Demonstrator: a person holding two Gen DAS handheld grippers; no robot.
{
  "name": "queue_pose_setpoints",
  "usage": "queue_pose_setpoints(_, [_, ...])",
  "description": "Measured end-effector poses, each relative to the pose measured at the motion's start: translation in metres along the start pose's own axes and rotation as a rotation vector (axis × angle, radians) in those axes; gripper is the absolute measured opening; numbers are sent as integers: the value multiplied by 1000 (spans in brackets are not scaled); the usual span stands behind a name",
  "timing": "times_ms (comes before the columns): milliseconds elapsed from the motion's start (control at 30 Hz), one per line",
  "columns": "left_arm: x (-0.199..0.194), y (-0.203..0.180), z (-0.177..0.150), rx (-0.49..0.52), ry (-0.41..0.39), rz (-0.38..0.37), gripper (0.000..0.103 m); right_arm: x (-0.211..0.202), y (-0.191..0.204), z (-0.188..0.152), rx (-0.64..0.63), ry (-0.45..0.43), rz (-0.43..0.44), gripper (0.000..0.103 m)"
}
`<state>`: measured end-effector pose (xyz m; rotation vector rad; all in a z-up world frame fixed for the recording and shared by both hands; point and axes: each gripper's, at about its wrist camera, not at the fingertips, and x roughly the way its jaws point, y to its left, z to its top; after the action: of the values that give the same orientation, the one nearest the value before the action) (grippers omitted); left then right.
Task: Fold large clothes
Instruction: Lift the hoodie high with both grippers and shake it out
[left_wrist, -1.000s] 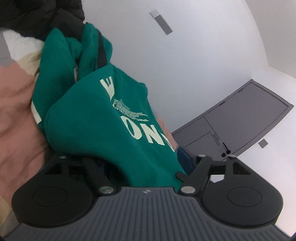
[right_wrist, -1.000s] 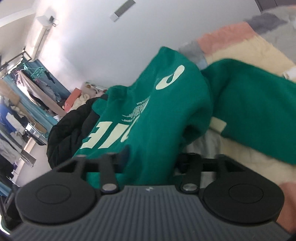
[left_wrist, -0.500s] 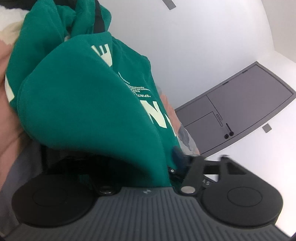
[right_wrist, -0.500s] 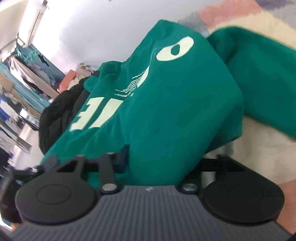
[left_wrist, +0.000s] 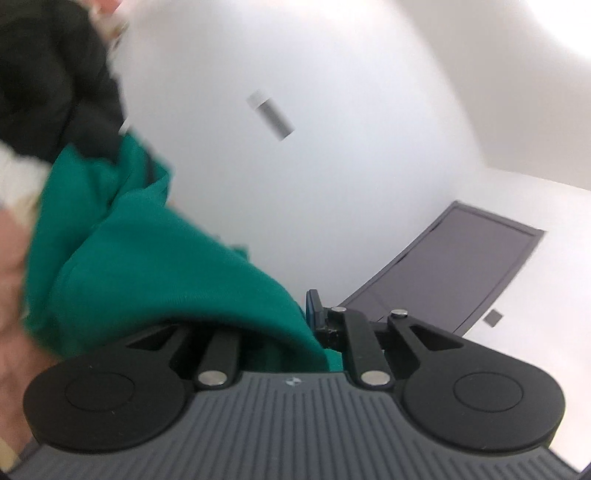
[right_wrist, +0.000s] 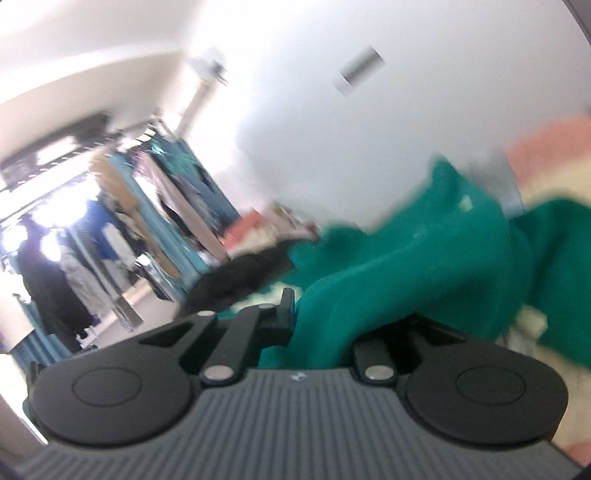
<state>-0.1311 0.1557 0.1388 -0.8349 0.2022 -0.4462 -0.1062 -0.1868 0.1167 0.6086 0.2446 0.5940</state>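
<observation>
Left gripper (left_wrist: 280, 325): tilted upward, fingers pinching green sweatshirt (left_wrist: 155, 280).
Right gripper (right_wrist: 332, 321): tilted upward, fingers pinching green sweatshirt (right_wrist: 424, 266).

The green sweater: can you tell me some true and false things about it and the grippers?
1. Both grippers hold the green sweater. True: the left gripper and the right gripper each have green cloth between their fingers.
2. The sweater is red. False: it is green.
3. A black garment lies beyond the sweater. True.
4. The sweater is neatly folded flat. False: it hangs bunched and rumpled.
5. The dark door hangs open. False: it looks shut.
</observation>
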Motion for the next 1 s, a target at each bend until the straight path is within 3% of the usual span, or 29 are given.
queue_pose_setpoints(167, [-35,-77,42,122,-70,-53,16,-25,43,53,-39,-117,67,13])
queue_pose_setpoints(267, [-52,-120,82,100,-129,-82,16,-28,78,96,-113,-143,78,13])
queue_pose_setpoints(333, [-60,-156,112,152,-165,-87,16,-34,104,126,-179,-161,93,12])
queue_pose_setpoints(567, [-93,-292,206,297,-211,-123,16,-61,187,225,-297,-256,167,12])
queue_pose_setpoints(767, [-85,-384,266,389,-223,-155,17,-81,235,296,-360,-336,181,12])
queue_pose_setpoints(900, [-50,-383,279,391,-180,-86,17,-52,226,305,-407,-316,86,13])
queue_pose_setpoints(1000, [3,-332,262,368,-123,-46,17,-13,193,290,-393,-249,0,13])
